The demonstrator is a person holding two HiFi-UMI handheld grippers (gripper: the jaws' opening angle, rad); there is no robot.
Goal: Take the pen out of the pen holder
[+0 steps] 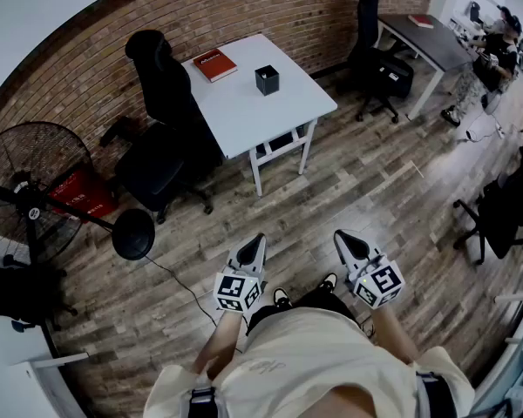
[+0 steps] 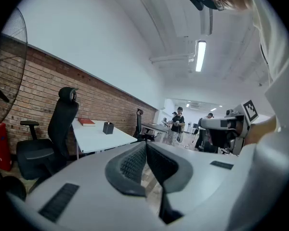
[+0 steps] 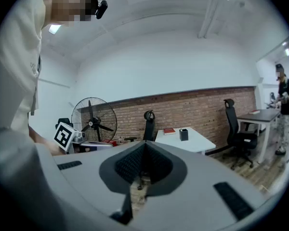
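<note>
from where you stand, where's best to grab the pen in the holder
Probably its top end, from straight above: only a tip of the pen shows over the open rim of the pen holder, whose walls cover the rest.

Head view steeply down, gripper views level, all toward the far pen holder (image 1: 267, 80)

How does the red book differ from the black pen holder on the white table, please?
The red book is red and lies flat; the pen holder is black and stands upright. The red book is a broad, thin slab, while the pen holder is a small, taller box. The red book sits nearer the brick wall, the pen holder nearer the table's middle. Both rest on the white table, apart from each other.
</note>
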